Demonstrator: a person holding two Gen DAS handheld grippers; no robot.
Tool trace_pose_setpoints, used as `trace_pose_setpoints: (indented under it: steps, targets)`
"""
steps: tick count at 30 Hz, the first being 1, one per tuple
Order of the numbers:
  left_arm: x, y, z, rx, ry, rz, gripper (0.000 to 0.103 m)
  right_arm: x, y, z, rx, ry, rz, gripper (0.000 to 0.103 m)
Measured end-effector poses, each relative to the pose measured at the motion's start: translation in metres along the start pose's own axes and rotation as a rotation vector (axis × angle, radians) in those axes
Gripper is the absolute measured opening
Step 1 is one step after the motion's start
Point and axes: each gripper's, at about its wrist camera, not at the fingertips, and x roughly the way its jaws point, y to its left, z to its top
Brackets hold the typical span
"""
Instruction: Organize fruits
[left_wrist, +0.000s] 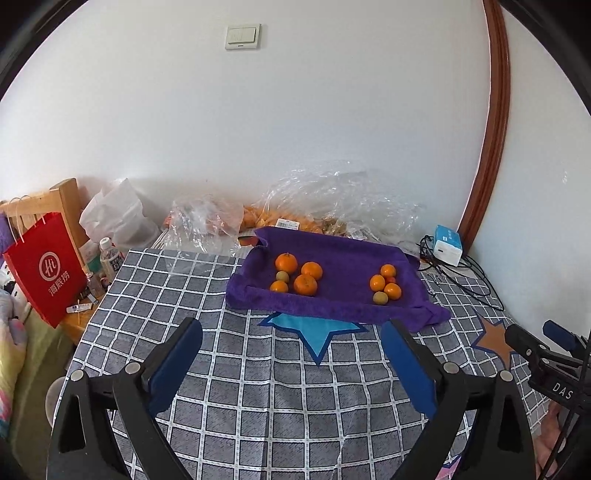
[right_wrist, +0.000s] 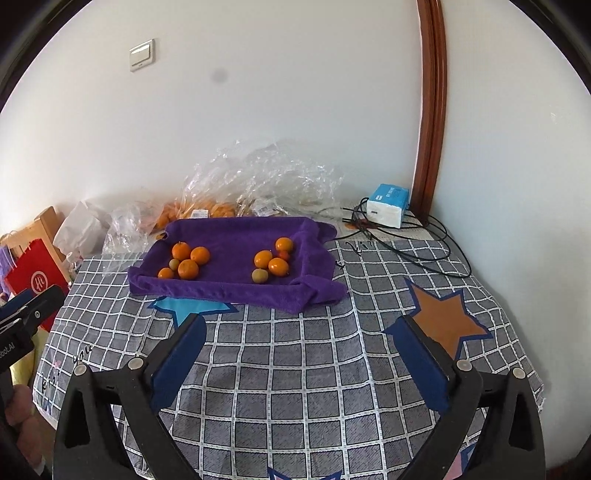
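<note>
so the fruit sits on the purple towel (left_wrist: 332, 302) in the middle of the frame, split into two little bunches: the left cluster (left_wrist: 295, 277) has four oranges plus one small greenish one, and the right cluster (left_wrist: 385, 286) has three or four orange ones, something small and reddish tucked in, and another green one (left_wrist: 380, 298) at the front. the towel edges are rolled up into a soft rim, so it works like a floppy tray on the checked tablecloth (left_wrist: 258, 387). both tools hang back low in the frame, well clear of the fruit; the left gripper (left_wrist: 291, 354) has its blue pads spread wide with nothing between them, and the right gripper (right_wrist: 303, 350) is the same, wide apart and empty. main worry imo: the fruit is round and packed touching, so reaching for one probably nudges its neighbours and they roll, mixing the bunches or hopping the low front rim. the pads could also snag the towel and drag the whole lot. the little green ones look easy to squeeze out sideways. also the cables (right_wrist: 406, 240) and white box (right_wrist: 388, 206) at upper right, and the crinkly plastic bags (right_wrist: 258, 177) behind, could catch a wide swing.
</note>
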Motion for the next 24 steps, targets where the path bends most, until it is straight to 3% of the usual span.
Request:
trace_pose_setpoints:
  steps: [24]
  targets:
    - [-0.0030,-0.0038,-0.0070,0.031,0.003,0.009,0.098,-0.0039,0.0042,-0.0047,-0.015,-0.004,-0.012,0.100]
